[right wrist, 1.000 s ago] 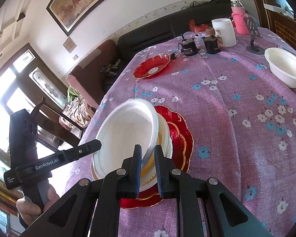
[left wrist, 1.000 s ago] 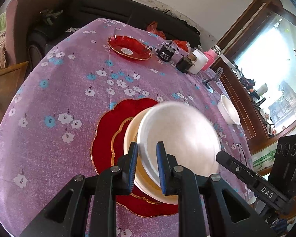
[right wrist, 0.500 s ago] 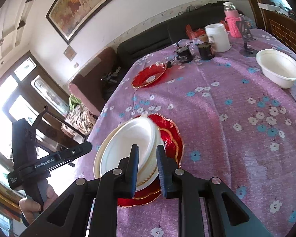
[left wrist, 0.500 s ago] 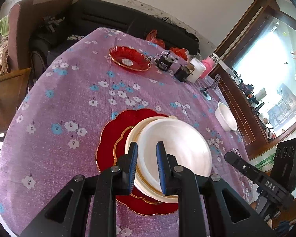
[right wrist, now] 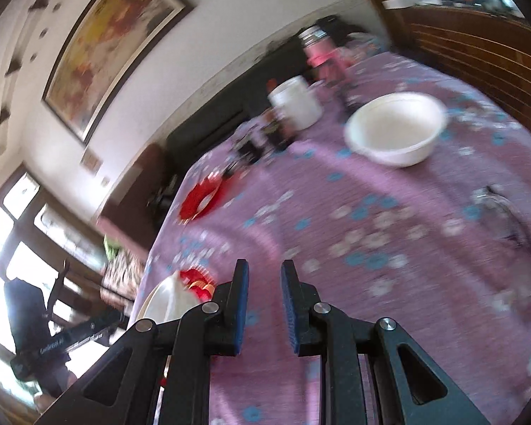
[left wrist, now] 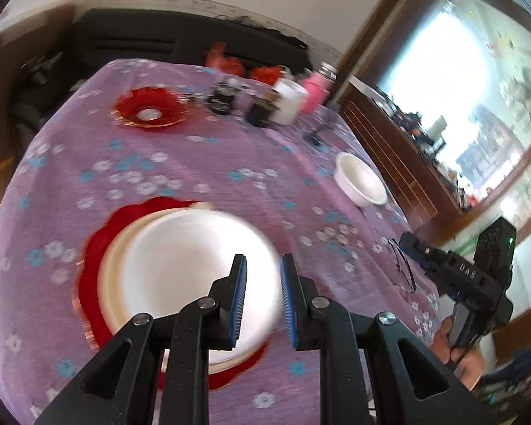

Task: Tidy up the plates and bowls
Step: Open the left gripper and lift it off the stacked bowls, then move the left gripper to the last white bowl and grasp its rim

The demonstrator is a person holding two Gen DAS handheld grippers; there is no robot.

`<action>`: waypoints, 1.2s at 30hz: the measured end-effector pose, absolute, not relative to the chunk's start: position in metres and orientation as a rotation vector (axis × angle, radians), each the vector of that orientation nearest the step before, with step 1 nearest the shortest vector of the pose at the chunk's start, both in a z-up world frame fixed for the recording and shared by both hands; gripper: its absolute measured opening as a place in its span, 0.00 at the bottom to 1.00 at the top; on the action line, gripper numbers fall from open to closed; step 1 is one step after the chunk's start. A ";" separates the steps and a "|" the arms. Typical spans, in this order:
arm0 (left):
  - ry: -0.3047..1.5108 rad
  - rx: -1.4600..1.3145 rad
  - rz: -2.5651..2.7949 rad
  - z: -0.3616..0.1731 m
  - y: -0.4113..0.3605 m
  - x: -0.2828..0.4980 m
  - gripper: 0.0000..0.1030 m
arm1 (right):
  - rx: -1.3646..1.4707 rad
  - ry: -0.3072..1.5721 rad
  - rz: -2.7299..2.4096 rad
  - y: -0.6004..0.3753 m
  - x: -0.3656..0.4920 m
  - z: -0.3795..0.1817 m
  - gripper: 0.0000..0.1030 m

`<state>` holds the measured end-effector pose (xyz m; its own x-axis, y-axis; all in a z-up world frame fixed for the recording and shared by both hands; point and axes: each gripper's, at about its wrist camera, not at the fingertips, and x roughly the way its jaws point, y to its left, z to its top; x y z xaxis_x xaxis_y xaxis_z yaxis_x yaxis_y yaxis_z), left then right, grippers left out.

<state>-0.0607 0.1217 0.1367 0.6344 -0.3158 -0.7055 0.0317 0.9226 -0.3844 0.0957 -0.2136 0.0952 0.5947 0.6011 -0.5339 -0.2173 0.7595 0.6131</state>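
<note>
I am holding the left gripper [left wrist: 262, 297] over the stack at the table's near edge, jaws apart and empty, the white bowl [left wrist: 194, 279] sitting nested on the cream plate [left wrist: 106, 276] and red plate [left wrist: 95, 237]. I am pointing the right gripper [right wrist: 264, 304], jaws also apart and empty, across the purple tablecloth [right wrist: 389, 248] toward the loose white bowl [right wrist: 396, 127] near the far right edge. I judge it best to approach that rim level, straddling one wall, and close gently, since it looks light and thin.
</note>
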 end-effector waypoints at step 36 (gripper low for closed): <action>1.090 -0.222 -0.214 0.083 -0.091 0.230 0.27 | 0.816 0.795 0.226 -0.364 0.267 0.027 0.35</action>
<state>0.2301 -0.0911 0.0834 0.4461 -0.2797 -0.8502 0.0624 0.9573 -0.2822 0.2667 -0.3640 0.0267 0.6954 0.4681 -0.5452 0.1108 0.6798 0.7250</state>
